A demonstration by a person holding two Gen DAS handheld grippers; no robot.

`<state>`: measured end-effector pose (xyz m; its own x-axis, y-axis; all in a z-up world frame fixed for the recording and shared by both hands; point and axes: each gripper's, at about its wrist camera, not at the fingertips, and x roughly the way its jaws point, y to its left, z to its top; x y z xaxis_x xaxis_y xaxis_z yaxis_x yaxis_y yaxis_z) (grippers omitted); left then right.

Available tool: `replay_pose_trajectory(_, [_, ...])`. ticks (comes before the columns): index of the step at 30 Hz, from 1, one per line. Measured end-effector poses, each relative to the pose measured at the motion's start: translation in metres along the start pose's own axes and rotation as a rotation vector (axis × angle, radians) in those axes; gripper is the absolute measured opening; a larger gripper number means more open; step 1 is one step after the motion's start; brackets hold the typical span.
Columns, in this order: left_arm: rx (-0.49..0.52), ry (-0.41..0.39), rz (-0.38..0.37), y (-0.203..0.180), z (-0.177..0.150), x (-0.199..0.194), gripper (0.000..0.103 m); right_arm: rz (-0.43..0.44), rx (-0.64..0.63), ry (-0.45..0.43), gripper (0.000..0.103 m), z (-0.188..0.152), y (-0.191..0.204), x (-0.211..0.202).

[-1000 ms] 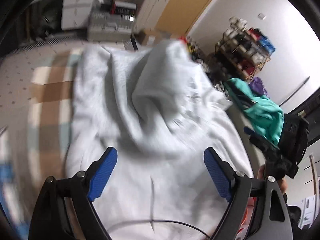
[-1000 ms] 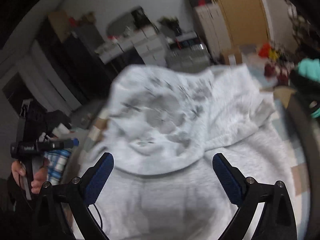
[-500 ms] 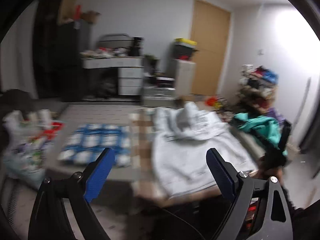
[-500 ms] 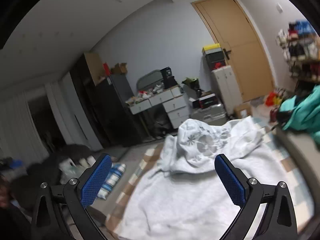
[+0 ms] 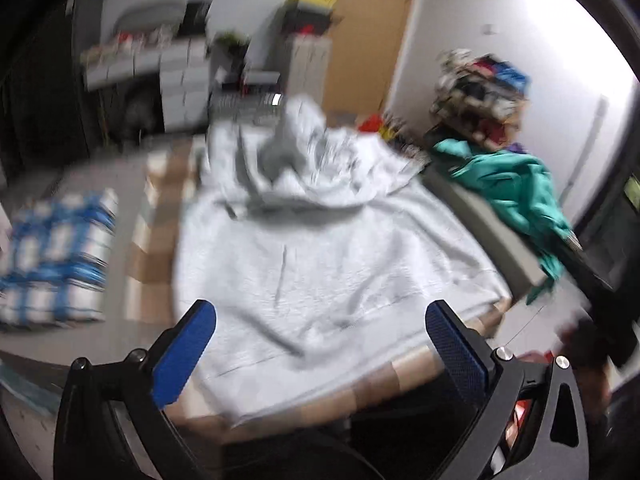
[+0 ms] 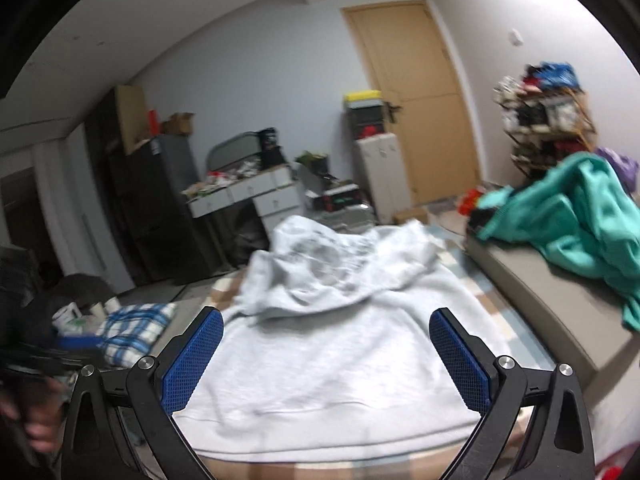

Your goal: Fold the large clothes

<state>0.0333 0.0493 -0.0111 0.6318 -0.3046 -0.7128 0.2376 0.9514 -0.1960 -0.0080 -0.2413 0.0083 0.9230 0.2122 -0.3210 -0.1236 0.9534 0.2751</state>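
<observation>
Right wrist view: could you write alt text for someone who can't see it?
A pale grey hoodie lies spread on a checked surface, its top part bunched up. The open, empty right tongs frame it, with a teal garment to the right and a door behind.

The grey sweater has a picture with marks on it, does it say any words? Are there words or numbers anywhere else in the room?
No text can be read anywhere in these pictures.
Grey sweater: a dark print on its folded-over top part, too blurred to tell letters from pattern.
Boxes by the white drawers: coloured marks, too small to read.
Things on the shelf rack: too small and blurred.
</observation>
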Motion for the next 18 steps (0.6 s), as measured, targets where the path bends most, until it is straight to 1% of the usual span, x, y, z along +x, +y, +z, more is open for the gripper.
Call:
replay_pose_trajectory(1, [-0.001,-0.011,0.0,-0.001,0.006,0.02,0.102,-0.011,0.014,0.009,0.103,-0.001,-0.008,0.002])
replay_pose_trajectory(2, [-0.003,-0.012,0.016,-0.003,0.012,0.037,0.102,-0.024,0.023,0.02,0.103,-0.003,-0.015,0.006])
replay_pose_trajectory(3, [-0.005,-0.005,0.027,-0.007,0.014,0.048,0.102,-0.039,0.027,0.037,0.103,-0.006,-0.023,0.012])
replay_pose_trajectory(5, [0.0,-0.009,0.018,-0.01,0.025,0.073,0.102,-0.064,0.022,0.057,0.103,-0.01,-0.031,0.019])
replay_pose_trajectory(8, [-0.019,-0.013,0.026,-0.006,0.034,0.09,0.102,-0.097,0.011,0.083,0.103,-0.015,-0.039,0.036])
replay_pose_trajectory(10, [-0.029,-0.024,0.067,-0.001,0.027,0.083,0.102,-0.094,0.014,0.102,0.103,-0.014,-0.043,0.052])
replay_pose_trajectory(11, [-0.05,-0.026,0.083,0.007,0.029,0.088,0.102,-0.09,0.014,0.108,0.103,-0.013,-0.043,0.059])
replay_pose_trajectory(13, [-0.102,-0.044,0.089,0.018,0.029,0.093,0.102,-0.066,-0.005,0.118,0.103,-0.005,-0.04,0.081])
replay_pose_trajectory(16, [-0.142,-0.077,0.034,0.038,0.035,0.106,0.102,-0.005,-0.05,0.111,0.103,0.021,-0.028,0.119])
replay_pose_trajectory(18, [-0.171,-0.102,0.002,0.052,0.034,0.116,0.102,0.074,-0.044,0.123,0.103,0.049,-0.018,0.154])
